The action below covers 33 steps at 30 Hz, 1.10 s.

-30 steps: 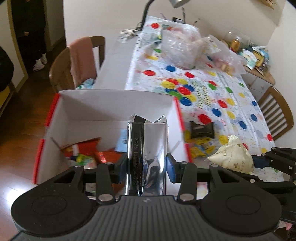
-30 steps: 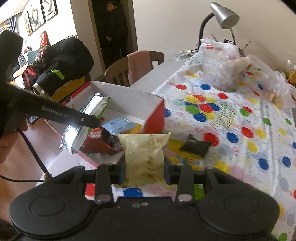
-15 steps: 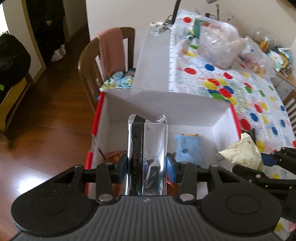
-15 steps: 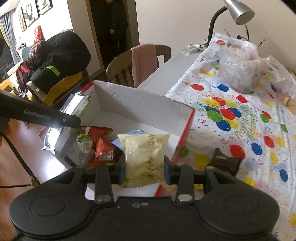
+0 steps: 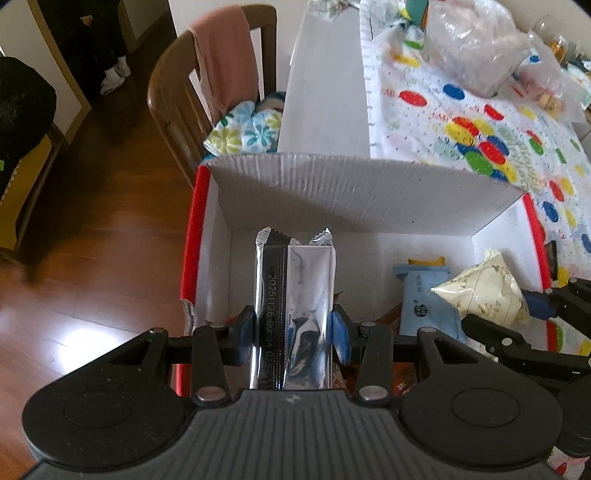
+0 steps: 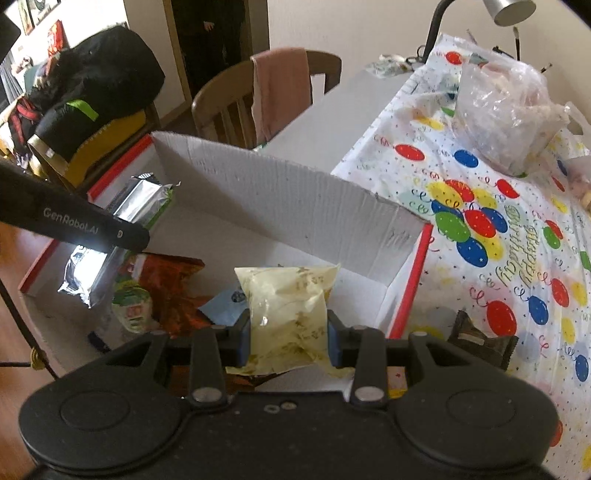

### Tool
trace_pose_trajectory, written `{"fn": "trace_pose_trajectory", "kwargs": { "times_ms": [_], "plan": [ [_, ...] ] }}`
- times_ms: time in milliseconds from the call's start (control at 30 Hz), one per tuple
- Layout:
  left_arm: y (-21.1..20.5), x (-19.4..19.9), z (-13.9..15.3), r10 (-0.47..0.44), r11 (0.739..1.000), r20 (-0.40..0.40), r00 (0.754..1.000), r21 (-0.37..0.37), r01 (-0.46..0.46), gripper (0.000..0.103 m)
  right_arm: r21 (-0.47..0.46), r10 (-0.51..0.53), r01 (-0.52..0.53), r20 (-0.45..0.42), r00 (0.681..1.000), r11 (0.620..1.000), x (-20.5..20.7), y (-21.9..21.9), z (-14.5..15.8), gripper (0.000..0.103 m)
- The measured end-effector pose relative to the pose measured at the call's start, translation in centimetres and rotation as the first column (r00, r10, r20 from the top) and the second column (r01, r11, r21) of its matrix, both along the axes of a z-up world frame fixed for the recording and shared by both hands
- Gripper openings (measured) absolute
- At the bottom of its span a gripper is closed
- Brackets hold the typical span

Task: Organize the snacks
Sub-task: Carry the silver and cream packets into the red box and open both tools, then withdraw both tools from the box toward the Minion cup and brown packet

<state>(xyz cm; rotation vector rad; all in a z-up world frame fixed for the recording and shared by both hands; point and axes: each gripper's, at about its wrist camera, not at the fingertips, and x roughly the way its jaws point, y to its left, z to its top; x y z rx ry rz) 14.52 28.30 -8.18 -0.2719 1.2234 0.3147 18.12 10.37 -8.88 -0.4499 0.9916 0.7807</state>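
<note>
Both your grippers hang over the open box (image 5: 369, 192): left gripper (image 5: 293, 330) clamps the silver packet (image 5: 295, 295) lengthwise above its left end, right gripper (image 6: 288, 338) grips the yellow pouch (image 6: 288, 306) above its right end.

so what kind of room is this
Most likely a dining room in a home: a table under a white balloon-print party cloth, a wooden dining chair draped with a pink towel, a grey desk lamp, and wood flooring.

free: bare white floor at the far-left of the red-edged cardboard box (image 5: 362, 192) | blocked: orange crinkled packet (image 6: 173, 280), blue packet (image 5: 424, 302)
</note>
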Motion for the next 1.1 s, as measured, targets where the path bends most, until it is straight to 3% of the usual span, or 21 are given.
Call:
{"fn": "trace_pose_trajectory", "kwargs": {
  "times_ms": [333,533,700,833,933,1100],
  "plan": [
    [-0.5,0.7,-1.8,-0.028,1.000,-0.059,0.998,-0.005,0.028,0.042,-0.046,-0.001,0.000,-0.025,1.000,0.999,0.7,1.1,-1.5,0.038],
    [-0.8,0.6,-1.9,-0.031,0.999,-0.055,0.998,0.003,0.031,0.042,-0.052,-0.001,0.000,-0.032,0.999,0.999,0.8,1.1,-1.6,0.040],
    [-1.4,0.2,-1.4,-0.038,0.999,-0.033,0.999,0.015,0.038,0.048,-0.047,-0.001,0.000,-0.031,1.000,0.999,0.4,0.9,-1.4,0.048],
    [-1.8,-0.3,-0.9,-0.037,0.999,-0.009,0.999,0.020,0.037,0.055,-0.034,-0.004,0.003,-0.030,1.000,0.999,0.1,0.5,-0.9,0.048],
    [-2.2,-0.8,-0.3,-0.038,0.999,0.013,0.999,0.022,0.038,0.056,-0.023,-0.007,0.006,-0.025,1.000,1.000,-0.2,0.0,-0.4,0.049],
    [-3.2,-1.7,0.9,-0.047,0.999,0.062,0.997,0.029,0.045,0.065,0.005,-0.008,0.008,-0.007,1.000,1.000,-0.7,-0.8,0.7,0.062]
  ]
}}
